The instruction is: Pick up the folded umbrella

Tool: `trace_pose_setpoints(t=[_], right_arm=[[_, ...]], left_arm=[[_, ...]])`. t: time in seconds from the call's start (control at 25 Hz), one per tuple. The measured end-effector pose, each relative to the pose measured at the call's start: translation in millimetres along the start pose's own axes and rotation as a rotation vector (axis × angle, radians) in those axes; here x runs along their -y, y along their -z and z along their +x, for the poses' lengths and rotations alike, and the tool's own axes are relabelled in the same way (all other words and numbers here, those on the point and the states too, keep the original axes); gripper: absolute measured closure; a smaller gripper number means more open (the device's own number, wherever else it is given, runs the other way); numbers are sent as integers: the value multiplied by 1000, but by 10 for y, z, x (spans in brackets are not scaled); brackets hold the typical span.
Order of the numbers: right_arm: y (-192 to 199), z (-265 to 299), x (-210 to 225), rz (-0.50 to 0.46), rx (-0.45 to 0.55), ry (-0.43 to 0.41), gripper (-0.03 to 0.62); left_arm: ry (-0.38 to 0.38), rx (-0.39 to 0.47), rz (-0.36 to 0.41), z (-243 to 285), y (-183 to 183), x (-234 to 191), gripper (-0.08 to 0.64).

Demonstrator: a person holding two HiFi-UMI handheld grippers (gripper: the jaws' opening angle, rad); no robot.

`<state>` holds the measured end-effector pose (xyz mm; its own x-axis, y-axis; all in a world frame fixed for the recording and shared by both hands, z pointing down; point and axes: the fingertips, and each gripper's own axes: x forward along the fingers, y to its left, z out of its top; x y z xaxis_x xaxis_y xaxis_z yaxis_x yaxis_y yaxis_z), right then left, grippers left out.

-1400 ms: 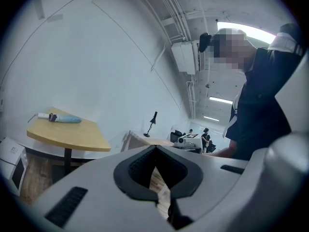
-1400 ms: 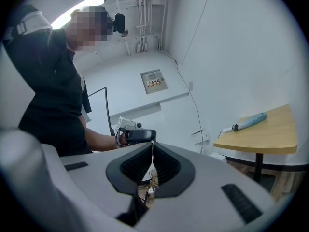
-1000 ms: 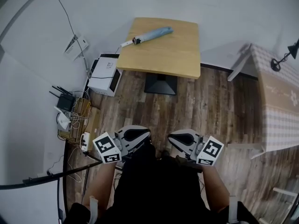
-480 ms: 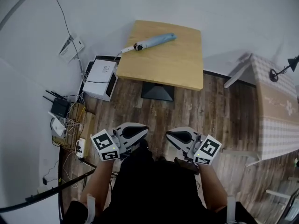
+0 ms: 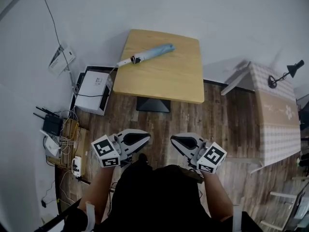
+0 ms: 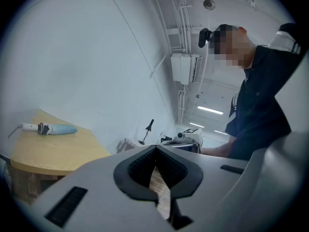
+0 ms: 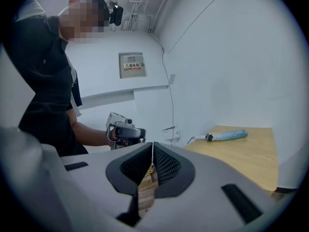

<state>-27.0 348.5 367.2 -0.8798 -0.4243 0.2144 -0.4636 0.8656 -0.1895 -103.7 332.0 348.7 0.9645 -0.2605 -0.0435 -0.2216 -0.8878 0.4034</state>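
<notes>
Both clenched and empty, the left claw and the right claw have come nearer to the table; the folded umbrella lies by its far left corner, well apart from them, so the approach is not finished

The table has a smooth matt wood top, the umbrella is pale-blue cloth, the floor darker wood planks.

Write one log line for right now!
umbrella: on table, untouched | left gripper: shut, empty | right gripper: shut, empty | pickup: not started
</notes>
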Motion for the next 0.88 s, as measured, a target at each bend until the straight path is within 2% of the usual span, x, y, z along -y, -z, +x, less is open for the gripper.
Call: trace_pose_setpoints(t=[0.16, 0.32, 0.64, 0.88], right_arm=[[36, 147, 48, 34, -3, 26, 572], [-70, 218, 73, 107, 33, -4, 572], [-195, 427, 609, 56, 5, -70, 572], [-369, 615, 1138, 23, 8, -146, 572]], left_arm=[[36, -11, -15, 4, 19, -172, 548], [36, -8, -43, 34, 17, -345, 548], [-5, -30, -35, 311, -119, -800, 548], [-87, -35, -27, 505, -303, -1221, 548]])
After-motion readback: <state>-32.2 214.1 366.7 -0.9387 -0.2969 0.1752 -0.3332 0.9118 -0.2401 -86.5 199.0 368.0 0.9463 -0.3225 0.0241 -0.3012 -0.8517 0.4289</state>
